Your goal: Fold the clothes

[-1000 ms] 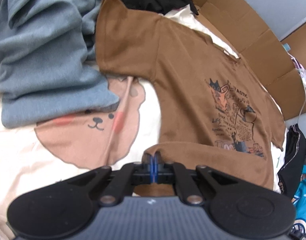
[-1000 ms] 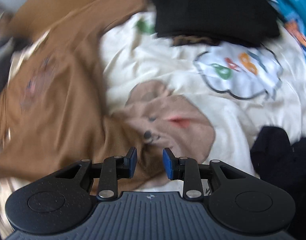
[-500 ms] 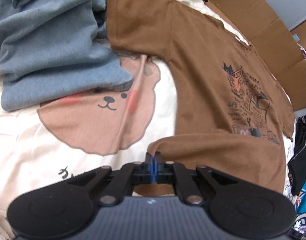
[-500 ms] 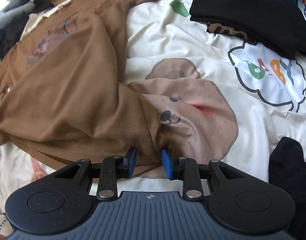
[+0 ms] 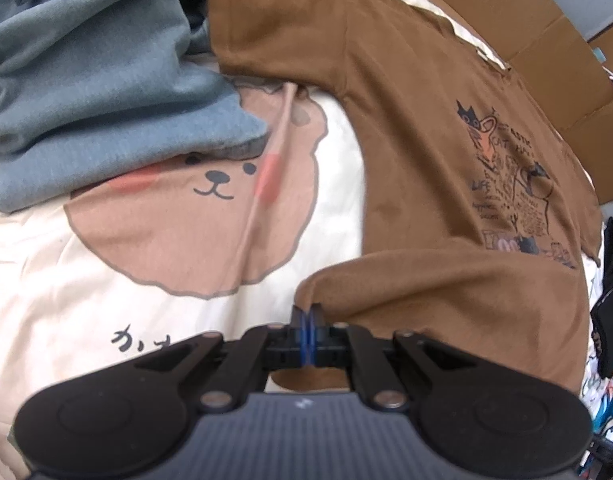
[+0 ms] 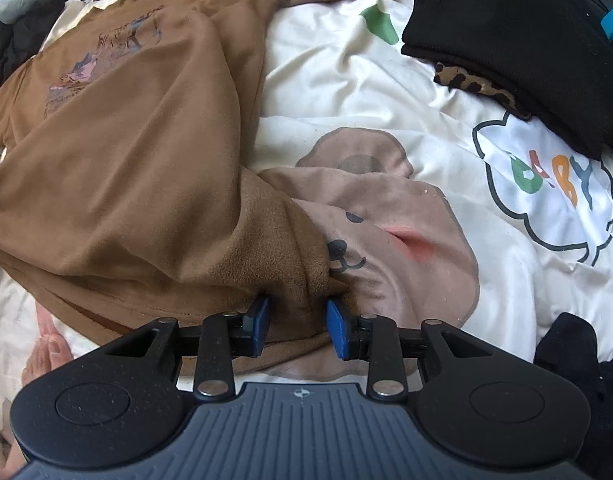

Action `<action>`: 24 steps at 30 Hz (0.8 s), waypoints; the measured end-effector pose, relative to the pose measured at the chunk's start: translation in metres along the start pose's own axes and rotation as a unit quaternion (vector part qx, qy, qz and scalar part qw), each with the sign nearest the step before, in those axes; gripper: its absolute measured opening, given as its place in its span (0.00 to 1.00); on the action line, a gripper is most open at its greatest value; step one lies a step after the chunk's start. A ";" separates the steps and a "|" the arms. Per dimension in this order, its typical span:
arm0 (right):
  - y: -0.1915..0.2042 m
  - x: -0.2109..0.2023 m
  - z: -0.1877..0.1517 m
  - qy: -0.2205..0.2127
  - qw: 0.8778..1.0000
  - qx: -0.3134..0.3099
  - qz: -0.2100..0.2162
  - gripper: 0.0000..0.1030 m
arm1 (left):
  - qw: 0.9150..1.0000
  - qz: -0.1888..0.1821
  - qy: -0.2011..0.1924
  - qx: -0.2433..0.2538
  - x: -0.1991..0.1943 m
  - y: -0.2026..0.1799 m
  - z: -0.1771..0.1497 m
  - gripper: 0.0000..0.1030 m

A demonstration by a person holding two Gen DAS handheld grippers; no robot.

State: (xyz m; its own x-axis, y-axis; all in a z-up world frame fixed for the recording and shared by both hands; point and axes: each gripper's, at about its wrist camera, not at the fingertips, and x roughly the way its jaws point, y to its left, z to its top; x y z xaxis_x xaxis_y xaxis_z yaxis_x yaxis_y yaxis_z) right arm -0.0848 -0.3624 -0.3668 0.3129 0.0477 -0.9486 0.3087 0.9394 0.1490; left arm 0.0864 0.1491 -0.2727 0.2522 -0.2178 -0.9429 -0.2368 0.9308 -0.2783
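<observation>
Left gripper (image 5: pixel 306 320), low centre of its frame, clamping its blue pads tight on the hem corner of the brown T-shirt (image 5: pixel 426 128), carrying that corner up over the shirt's body, judging by the rounded fold lying just above the pads. Right gripper (image 6: pixel 297 326), low centre of its own frame, having just been opening, its blue pads (image 6: pixel 262 320) standing apart with a bunched fold of the same shirt between them and pressing on nothing, probably letting its corner settle onto the bedding. Folding under way then, with the bottom edge brought toward the chest print and only one corner set free so far.

Spreading outward: shirt lying flat across a cream bedsheet (image 5: pixel 66 280), filling the right half of the left view and the left half of the right view; soft, matte, suede-like cloth, draping in thick rounded creases, a dark line-drawn graphic on the chest. Pink-brown cartoon bear face (image 5: pixel 202 216) printed on the sheet beside the hem. Slumping at upper left of the left view, a grey-blue fleecy garment (image 5: pixel 90 72). Showing at upper right of the right view, a black folded garment (image 6: pixel 506 20). Running behind the shirt, flattened cardboard (image 5: pixel 526 32).
</observation>
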 end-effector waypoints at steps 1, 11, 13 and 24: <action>-0.001 0.004 0.000 0.001 1.000 0.005 0.002 0.36 | 1.000 0.001 0.000 -0.001 0.001 0.000 -0.001 0.02; -0.002 -0.013 -0.002 0.007 1.000 0.000 0.006 0.07 | 1.000 0.001 0.002 -0.005 -0.002 0.000 -0.008 0.02; -0.001 -0.023 -0.001 0.007 1.000 -0.002 0.004 0.06 | 1.000 -0.003 0.001 -0.004 -0.005 -0.002 -0.009 0.02; -0.017 -0.048 0.004 0.025 0.997 0.014 -0.070 0.03 | 1.000 -0.026 0.007 0.007 -0.022 -0.009 -0.029 0.02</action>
State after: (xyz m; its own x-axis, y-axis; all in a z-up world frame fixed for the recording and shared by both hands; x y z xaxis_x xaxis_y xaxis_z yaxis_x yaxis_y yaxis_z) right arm -0.1009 -0.3818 -0.3226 0.2206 -0.0657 -0.9732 0.3709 0.9284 0.0214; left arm 0.0557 0.1372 -0.2551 0.2512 -0.2702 -0.9295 -0.2104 0.9220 -0.3249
